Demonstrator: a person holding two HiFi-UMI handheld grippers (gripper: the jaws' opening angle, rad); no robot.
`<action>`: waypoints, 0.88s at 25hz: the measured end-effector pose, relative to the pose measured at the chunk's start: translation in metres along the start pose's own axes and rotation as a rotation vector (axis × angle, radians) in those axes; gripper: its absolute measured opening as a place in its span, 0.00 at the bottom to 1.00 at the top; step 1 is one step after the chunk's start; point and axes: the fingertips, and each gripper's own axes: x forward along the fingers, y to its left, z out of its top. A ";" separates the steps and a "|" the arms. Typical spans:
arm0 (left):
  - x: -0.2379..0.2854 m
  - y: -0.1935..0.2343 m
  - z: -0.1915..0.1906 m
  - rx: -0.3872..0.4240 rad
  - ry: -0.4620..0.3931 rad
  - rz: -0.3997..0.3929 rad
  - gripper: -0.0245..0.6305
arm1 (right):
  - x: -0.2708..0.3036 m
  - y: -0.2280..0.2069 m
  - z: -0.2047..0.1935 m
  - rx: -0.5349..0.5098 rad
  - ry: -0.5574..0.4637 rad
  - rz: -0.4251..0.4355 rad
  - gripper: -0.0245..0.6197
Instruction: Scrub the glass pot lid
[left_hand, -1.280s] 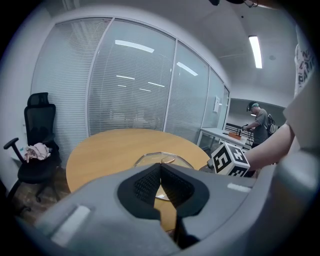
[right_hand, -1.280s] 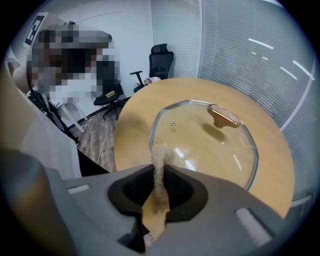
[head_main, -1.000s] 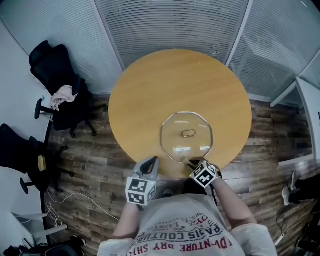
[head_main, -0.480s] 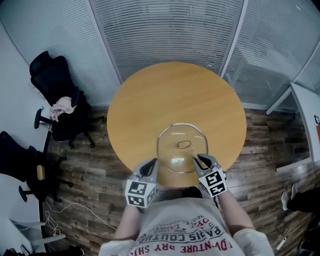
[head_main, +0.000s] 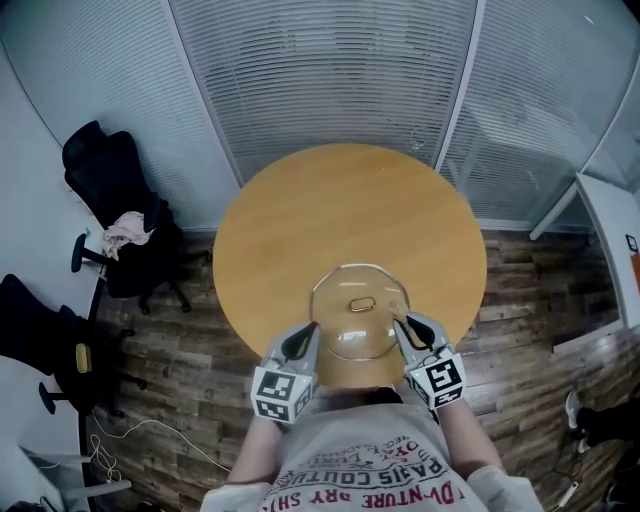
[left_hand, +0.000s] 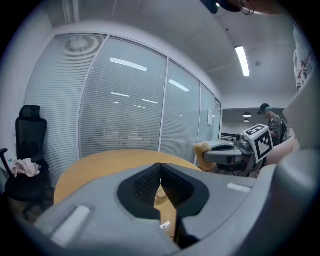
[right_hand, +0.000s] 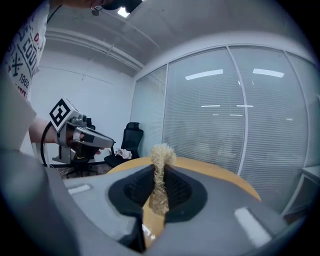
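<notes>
The glass pot lid (head_main: 360, 312) lies flat on the near part of a round wooden table (head_main: 350, 215), its metal handle (head_main: 362, 303) on top. My left gripper (head_main: 311, 327) hovers at the lid's near left rim, its jaws shut with nothing between them (left_hand: 160, 167). Through the gap below those jaws, the left gripper view shows the lid handle (left_hand: 160, 193). My right gripper (head_main: 399, 322) sits at the lid's near right rim, shut on a tan fibrous scrubber (right_hand: 160, 180). That scrubber (left_hand: 202, 149) also pokes out of the right gripper in the left gripper view.
Two black office chairs (head_main: 110, 170) (head_main: 30, 320) stand on the wood floor to the left, one with a cloth (head_main: 128, 228) on it. Glass partitions with blinds (head_main: 320, 70) close off the far side. A white desk corner (head_main: 615, 240) is at the right.
The right gripper has swung from across the lid's near rim out to its right side. The left gripper has barely moved. The head view has tilted, so the table sits lower.
</notes>
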 end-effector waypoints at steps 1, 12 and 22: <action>-0.001 -0.001 0.003 -0.007 -0.014 -0.003 0.05 | -0.002 -0.001 0.002 0.008 -0.008 -0.001 0.12; -0.005 -0.010 0.014 -0.014 -0.062 -0.012 0.05 | -0.009 -0.001 0.005 0.031 -0.034 0.002 0.12; -0.003 -0.014 0.014 0.007 -0.055 -0.002 0.05 | -0.006 -0.005 0.004 0.025 -0.028 0.007 0.12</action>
